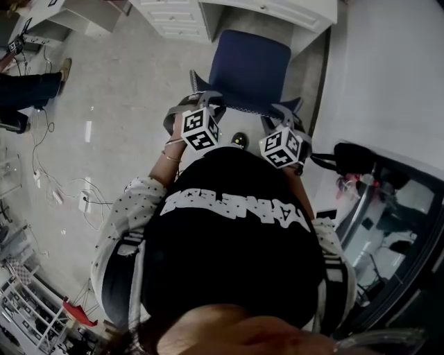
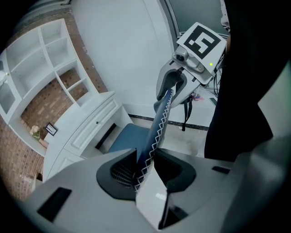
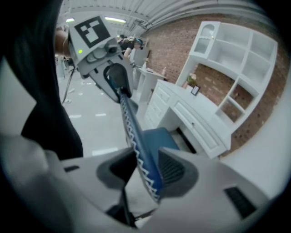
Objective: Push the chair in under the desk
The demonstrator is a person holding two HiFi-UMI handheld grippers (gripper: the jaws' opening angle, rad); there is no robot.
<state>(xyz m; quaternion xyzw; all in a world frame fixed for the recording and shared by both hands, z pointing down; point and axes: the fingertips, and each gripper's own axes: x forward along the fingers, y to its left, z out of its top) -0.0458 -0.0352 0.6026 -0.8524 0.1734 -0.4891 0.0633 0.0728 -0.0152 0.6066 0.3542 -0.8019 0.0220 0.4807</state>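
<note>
Head view first: both grippers sit on the top edge of the blue upholstered chair (image 1: 250,66). The left gripper (image 1: 208,100) is at the left end and the right gripper (image 1: 286,114) at the right. The chair faces the white desk (image 1: 277,10) on the far side, with its seat out on the grey floor (image 1: 118,104).

Over to the left gripper view: the left gripper (image 2: 146,164) is clamped on the zigzag-stitched backrest edge (image 2: 157,132), with a pad on either side. Far along that edge, the right gripper (image 2: 175,88) bites too. The seat's far edge reaches the desk's (image 2: 86,132) dark opening.

Right gripper view now: the right gripper (image 3: 145,170) grasps the same stitched edge (image 3: 134,132). White shelving (image 3: 232,59) stands on brick beyond the desk.
</note>
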